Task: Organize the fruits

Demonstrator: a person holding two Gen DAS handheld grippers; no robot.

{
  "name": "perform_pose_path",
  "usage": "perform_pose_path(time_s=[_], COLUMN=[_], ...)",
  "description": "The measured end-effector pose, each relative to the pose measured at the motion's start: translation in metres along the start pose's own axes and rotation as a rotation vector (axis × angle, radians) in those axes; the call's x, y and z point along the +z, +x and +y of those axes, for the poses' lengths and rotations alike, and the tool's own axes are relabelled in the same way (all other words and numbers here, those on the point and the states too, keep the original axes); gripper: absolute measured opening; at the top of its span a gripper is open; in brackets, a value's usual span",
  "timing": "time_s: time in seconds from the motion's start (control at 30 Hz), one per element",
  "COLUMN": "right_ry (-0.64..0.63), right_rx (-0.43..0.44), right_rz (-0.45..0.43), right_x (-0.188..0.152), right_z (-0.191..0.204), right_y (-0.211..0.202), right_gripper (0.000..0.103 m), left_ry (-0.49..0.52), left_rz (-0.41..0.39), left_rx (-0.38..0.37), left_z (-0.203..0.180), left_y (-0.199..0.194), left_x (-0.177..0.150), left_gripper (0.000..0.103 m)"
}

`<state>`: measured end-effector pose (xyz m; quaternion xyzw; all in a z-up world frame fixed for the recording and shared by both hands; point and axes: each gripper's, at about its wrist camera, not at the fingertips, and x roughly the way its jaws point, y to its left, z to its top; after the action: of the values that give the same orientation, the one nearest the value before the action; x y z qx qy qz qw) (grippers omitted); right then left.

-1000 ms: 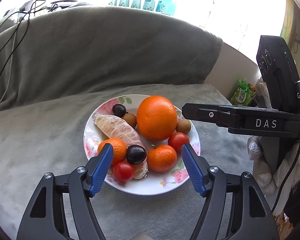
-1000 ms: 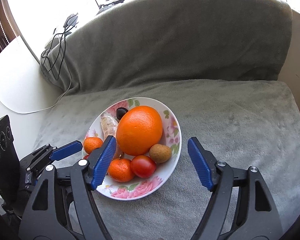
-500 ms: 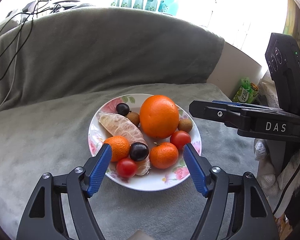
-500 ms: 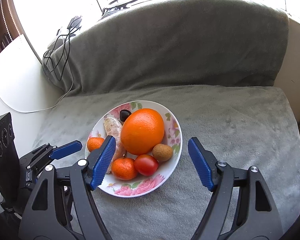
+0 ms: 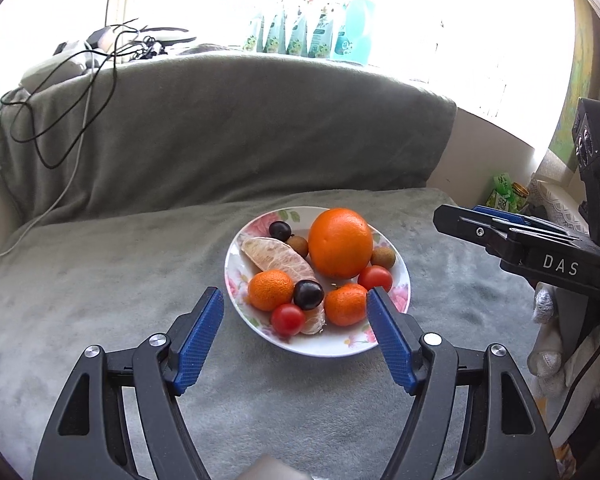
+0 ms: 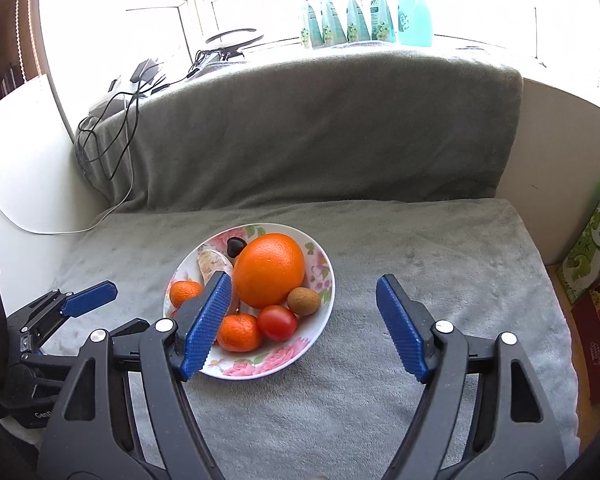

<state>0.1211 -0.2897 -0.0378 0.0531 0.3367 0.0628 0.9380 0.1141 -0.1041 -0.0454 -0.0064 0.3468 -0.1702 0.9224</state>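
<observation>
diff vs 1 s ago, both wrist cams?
Both claws pulled back and up from the plate, which now sits smaller and farther off in each view. Left claw and right claw are open and empty; nothing grabbed or released. Fruit arrangement around the big orange unchanged.

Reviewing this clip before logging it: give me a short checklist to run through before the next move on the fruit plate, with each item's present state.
1. Left gripper empty, jaws apart: ok.
2. Right gripper empty, jaws apart: ok.
3. All fruit on the floral plate, none on the grey blanket: ok.
4. Large orange unobstructed from above: ok.
5. Small pieces crowded: a dark grape sits against the mandarin and the peeled citrus segment, so a clean single pick there: not ok.
6. A place to sort fruit into: cannot tell, none is in view.
</observation>
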Motion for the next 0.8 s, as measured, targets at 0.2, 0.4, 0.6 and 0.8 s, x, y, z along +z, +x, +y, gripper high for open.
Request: perform_pose_path(time_s=[0.2, 0.4, 0.6, 0.8], right_ry=[-0.022, -0.044, -0.063, -0.058], right_rx=[-0.064, -0.098, -0.108, -0.11], right_rz=[-0.053, -0.113, -0.135, -0.139], right_x=[-0.002, -0.005, -0.009, -0.014], right_z=[0.009, 0.019, 0.027, 0.028], right_y=[-0.022, -0.04, -0.052, -0.056], right_gripper=[0.078, 0.096, 0.096, 0.097], left_ry=[-0.024, -0.034, -0.033, -0.04], left_rz=[-0.026, -0.048, -0.051, -0.056], left_rx=[0.052, 0.083, 0.098, 0.106], left_z=[0.006, 0.008, 0.007, 0.007], left_y=[-0.016, -0.031, -0.039, -0.045], left_x=[-0.003, -0.005, -0.009, -0.011], left_gripper=[0.074, 0.083, 0.083, 0.083])
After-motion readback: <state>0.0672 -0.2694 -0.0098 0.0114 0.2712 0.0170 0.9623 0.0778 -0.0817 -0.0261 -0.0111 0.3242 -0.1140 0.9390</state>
